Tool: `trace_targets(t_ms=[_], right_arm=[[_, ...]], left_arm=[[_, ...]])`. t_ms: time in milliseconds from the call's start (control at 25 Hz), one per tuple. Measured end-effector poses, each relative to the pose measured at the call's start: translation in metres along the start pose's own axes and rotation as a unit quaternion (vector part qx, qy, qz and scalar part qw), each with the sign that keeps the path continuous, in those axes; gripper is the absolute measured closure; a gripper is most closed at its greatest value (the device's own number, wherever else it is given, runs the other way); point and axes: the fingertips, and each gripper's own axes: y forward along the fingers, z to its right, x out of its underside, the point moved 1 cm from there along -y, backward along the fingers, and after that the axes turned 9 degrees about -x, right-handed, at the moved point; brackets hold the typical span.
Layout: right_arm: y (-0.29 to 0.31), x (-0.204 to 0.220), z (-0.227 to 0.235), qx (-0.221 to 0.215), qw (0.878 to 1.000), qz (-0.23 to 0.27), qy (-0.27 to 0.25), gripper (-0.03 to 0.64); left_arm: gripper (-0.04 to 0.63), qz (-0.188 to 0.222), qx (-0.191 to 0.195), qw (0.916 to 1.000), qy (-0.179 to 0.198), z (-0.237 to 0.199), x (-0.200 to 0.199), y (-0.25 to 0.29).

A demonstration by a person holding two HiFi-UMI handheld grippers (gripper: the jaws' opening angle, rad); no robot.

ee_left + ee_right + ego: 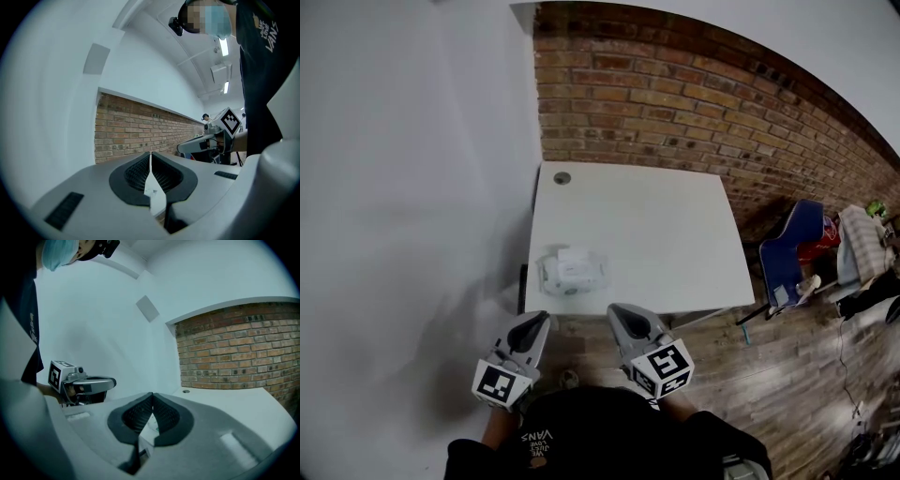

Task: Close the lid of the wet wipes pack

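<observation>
The left gripper (150, 157) has its jaws pressed together with nothing between them, and the right gripper (152, 397) is the same, its ribbed pads meeting at the tip. In the head view both are held side by side in front of the person, short of the near edge of the desk (666, 234) and over the floor, with the left gripper (538, 321) pointing roughly toward the wet wipes pack (571, 272) and the right gripper (619, 311) just beside it, neither touching anything. The pack lies near the desk's near-left corner, close to both edges, with bare white desktop wide open to its right and behind it. It is a pale, crinkled packet with a white rectangular lid on top; whether that lid is up or flat cannot be told. A round cable hole (562, 177) sits at the far-left corner. A white wall (412, 141) runs along the left, a brick wall (694, 94) behind, and a blue folding chair (792, 248) stands on the wooden floor (806, 375) to the right.
</observation>
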Motion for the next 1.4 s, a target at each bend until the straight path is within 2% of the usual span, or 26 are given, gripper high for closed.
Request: trace_targets(t_ms=[200, 400, 600, 760, 1200, 1400], right_arm=[[0.015, -0.001, 0.000, 0.017, 1.000, 0.007, 0.001, 0.620], [0.026, 0.002, 0.006, 0.016, 1.000, 0.002, 0.004, 0.620], [0.037, 0.002, 0.027, 0.004, 1.000, -0.002, 0.003, 0.620], [0.044, -0.003, 0.048, -0.011, 1.000, -0.005, -0.003, 0.620], [0.062, -0.013, 0.107, -0.047, 0.999, -0.017, -0.012, 0.620], [0.068, -0.014, 0.129, -0.053, 0.998, -0.018, -0.010, 0.618]], left_arm=[[0.580, -0.007, 0.021, 0.9997, -0.005, -0.012, 0.012, 0.007], [0.579, -0.013, 0.023, 0.9996, -0.013, -0.020, 0.022, 0.013], [0.580, -0.010, -0.006, 0.9999, -0.001, -0.037, 0.032, 0.031], [0.578, -0.023, -0.041, 0.9985, -0.027, -0.043, 0.034, 0.051], [0.579, -0.032, -0.067, 0.9968, -0.031, -0.046, 0.037, 0.118], [0.579, -0.046, -0.082, 0.9954, -0.016, -0.055, 0.042, 0.144]])
